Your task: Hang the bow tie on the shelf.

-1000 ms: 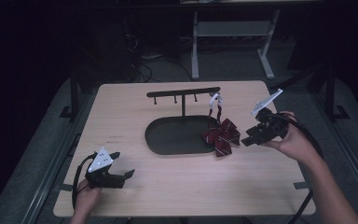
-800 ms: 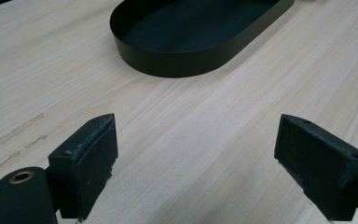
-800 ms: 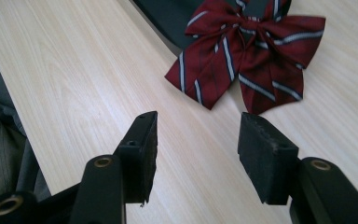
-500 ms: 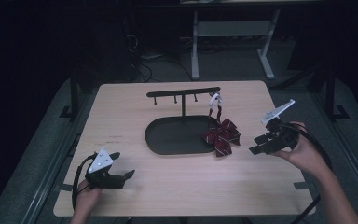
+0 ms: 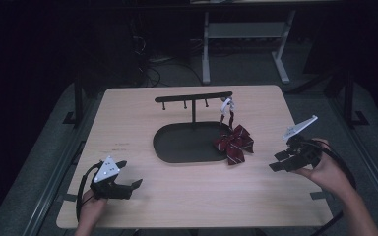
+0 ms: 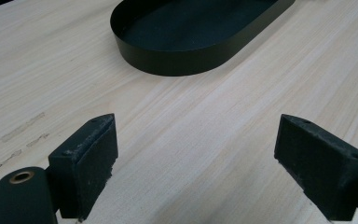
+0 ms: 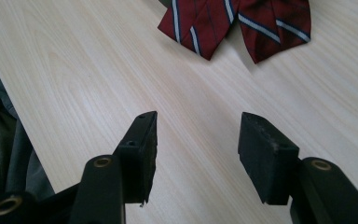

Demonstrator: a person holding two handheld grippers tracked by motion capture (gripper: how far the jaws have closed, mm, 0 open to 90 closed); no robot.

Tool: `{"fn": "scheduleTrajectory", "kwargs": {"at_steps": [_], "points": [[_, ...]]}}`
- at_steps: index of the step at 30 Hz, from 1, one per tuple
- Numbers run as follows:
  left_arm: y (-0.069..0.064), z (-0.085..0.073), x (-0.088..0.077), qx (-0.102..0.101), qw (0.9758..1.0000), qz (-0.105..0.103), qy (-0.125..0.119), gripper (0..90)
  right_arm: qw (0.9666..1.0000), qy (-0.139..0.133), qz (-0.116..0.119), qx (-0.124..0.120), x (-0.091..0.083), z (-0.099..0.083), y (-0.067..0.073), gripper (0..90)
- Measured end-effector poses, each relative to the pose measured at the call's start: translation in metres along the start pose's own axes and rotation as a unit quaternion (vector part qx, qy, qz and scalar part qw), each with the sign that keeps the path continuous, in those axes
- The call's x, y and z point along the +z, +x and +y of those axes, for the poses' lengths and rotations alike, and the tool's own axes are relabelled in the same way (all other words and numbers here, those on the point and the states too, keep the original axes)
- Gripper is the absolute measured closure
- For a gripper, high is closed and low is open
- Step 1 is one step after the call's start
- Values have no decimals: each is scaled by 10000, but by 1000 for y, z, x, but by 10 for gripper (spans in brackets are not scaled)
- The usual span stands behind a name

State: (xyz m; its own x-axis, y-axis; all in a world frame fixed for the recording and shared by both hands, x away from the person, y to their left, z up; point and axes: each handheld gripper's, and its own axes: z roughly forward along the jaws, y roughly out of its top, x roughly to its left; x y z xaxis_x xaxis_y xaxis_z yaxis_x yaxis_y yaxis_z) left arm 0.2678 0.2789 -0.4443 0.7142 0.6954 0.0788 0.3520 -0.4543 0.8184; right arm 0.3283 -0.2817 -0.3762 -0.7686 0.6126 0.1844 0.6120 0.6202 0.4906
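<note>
Wood table: bow tie hangs off rack, R claw open nearby

High cam above near edge, facing 12 o'clock, whole table. Gripper cams skim the wood close; left shares tray, right shares bow tie.

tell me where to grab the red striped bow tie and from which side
Probably at the narrow centre knot of the dark red striped fabric bow tie, where the wings pinch together. Come from the table's right edge with the right tongs, already open and facing it; the black oval metal tray blocks the other side.
</note>
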Motion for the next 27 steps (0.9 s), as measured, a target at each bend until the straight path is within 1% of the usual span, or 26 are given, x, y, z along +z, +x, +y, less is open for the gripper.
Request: {"fn": "scheduleTrajectory", "kwargs": {"at_steps": [12,27], "points": [[-1,0,0,8,10000,7,25,130,10000,33,33,26,9,-14,3,465],[-2,-1,1,0,10000,5,38,130,9998,-102,48,152,17,-38,8,458]]}}
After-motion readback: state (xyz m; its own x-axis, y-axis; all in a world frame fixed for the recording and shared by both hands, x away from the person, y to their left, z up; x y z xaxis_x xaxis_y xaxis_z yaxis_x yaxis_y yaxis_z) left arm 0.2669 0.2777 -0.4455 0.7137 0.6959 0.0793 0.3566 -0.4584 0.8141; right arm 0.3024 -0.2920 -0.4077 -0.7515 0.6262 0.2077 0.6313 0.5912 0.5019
